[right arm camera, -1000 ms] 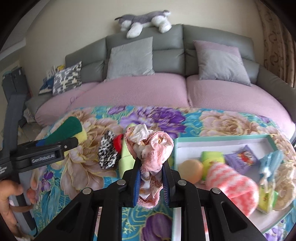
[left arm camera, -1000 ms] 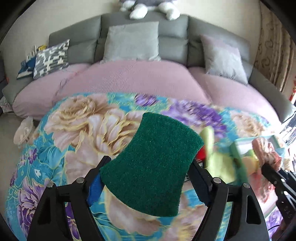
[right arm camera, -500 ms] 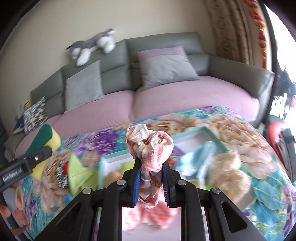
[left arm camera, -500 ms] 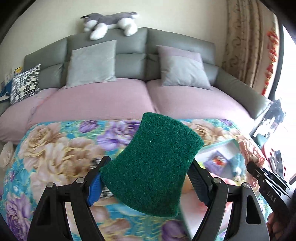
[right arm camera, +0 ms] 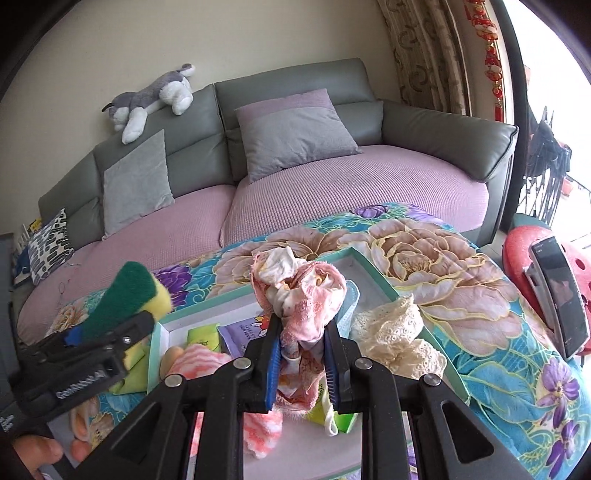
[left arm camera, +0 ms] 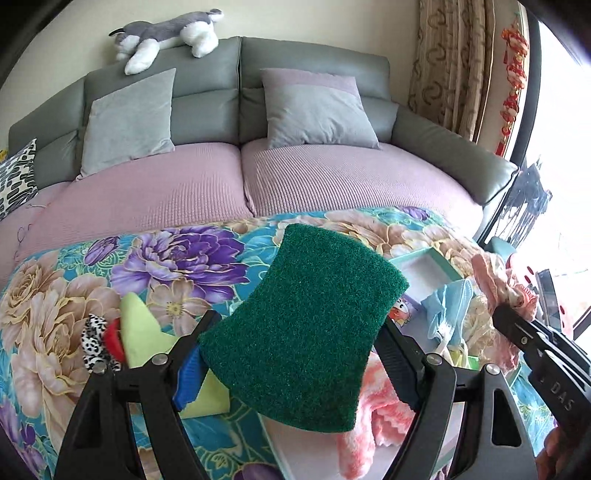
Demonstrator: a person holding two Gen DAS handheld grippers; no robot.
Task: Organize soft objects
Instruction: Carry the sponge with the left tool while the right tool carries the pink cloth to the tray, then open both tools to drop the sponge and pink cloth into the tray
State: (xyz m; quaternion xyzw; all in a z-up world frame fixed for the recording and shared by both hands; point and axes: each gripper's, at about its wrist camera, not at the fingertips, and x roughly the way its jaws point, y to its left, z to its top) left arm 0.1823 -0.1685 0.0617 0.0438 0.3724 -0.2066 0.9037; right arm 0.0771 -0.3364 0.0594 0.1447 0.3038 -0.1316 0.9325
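Observation:
My left gripper (left arm camera: 295,325) is shut on a green-topped yellow sponge (left arm camera: 306,332), held over the near left part of the teal-rimmed white tray (left arm camera: 417,254). In the right wrist view that sponge (right arm camera: 129,295) shows at the left. Over the tray (right arm camera: 373,273), my right gripper (right arm camera: 301,332) is shut on a bunched pink and white cloth (right arm camera: 299,291). The tray holds a pink-white fuzzy sock (right arm camera: 199,363), a peach ball (right arm camera: 171,356), a purple packet (right arm camera: 243,328), a cream lace cloth (right arm camera: 395,332) and a light blue cloth (left arm camera: 447,306).
A leopard-print item (left arm camera: 92,339) and a yellow-green cloth (left arm camera: 140,332) lie on the floral cover left of the tray. Behind it stands a grey sofa (left arm camera: 314,66) with cushions and a plush dog (left arm camera: 166,33). A phone (right arm camera: 557,295) leans on a red stool at the right.
Both grippers have swung to the right across the floral cover and now hang over the tray. The sponge and the pink cloth stay gripped as before.

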